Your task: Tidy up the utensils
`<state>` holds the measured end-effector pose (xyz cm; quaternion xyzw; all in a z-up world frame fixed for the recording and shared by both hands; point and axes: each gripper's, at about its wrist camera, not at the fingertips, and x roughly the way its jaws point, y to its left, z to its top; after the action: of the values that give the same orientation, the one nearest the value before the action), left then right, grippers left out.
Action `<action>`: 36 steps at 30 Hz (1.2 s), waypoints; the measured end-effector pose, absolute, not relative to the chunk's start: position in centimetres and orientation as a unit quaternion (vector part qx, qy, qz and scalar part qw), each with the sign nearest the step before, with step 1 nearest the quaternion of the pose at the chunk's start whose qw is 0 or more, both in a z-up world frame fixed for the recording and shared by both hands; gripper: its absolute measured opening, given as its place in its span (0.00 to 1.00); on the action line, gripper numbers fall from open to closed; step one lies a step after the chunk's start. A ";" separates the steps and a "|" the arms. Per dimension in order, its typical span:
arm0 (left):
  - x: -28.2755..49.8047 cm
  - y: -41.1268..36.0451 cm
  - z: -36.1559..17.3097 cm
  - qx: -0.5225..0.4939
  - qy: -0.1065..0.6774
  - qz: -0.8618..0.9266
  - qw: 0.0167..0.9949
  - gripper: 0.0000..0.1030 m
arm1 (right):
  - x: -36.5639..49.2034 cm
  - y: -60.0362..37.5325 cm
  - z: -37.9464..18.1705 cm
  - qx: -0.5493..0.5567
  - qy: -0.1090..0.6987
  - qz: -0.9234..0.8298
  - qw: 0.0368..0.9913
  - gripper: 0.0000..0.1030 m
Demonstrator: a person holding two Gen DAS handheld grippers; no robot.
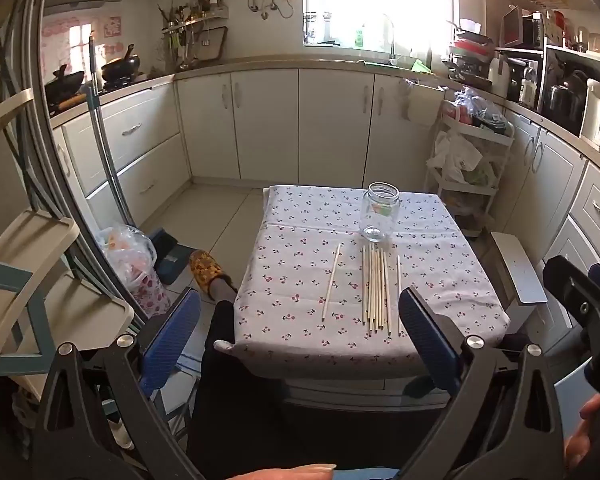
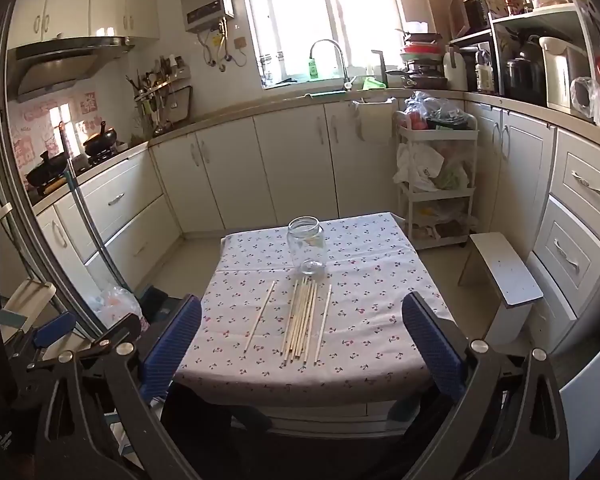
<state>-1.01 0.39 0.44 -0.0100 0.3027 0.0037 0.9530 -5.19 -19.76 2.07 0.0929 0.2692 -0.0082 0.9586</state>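
Several thin wooden sticks [image 1: 376,288] [image 2: 302,318] lie side by side on a small table with a cherry-print cloth [image 1: 300,240] [image 2: 380,280]. One stick [image 1: 331,282] [image 2: 260,315] lies apart to the left, another [image 1: 398,294] [image 2: 324,322] slightly to the right. A clear glass jar [image 1: 380,212] [image 2: 307,245] stands upright just beyond them. My left gripper [image 1: 300,340] hangs open before the table's near edge, holding nothing. My right gripper [image 2: 304,344] is likewise open and empty, back from the sticks.
White kitchen cabinets line the back and both sides. A white trolley [image 1: 472,160] [image 2: 436,184] with bags stands at the far right of the table, a white stool [image 1: 518,268] [image 2: 504,276] to its right. A plastic bag [image 1: 132,260] and a person's slippered foot [image 1: 208,268] are left of the table.
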 end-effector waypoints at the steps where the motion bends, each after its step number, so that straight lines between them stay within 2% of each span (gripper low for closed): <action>1: -1.2 0.4 0.4 -0.007 0.304 0.006 0.953 0.93 | -5.1 -19.9 2.0 0.092 0.272 -0.011 0.958 0.94; 13: -2.0 0.9 0.0 -0.016 0.332 0.012 0.943 0.93 | -6.5 -19.3 2.1 0.081 0.274 -0.006 0.958 0.94; 36: -2.8 0.4 0.3 -0.011 0.320 0.016 0.947 0.93 | -6.6 -19.9 2.2 0.086 0.271 0.008 0.959 0.94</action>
<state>-2.82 0.41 0.28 -0.0105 0.3203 0.0160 0.9471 -6.60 -19.86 2.20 0.0859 0.2712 0.0079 0.9586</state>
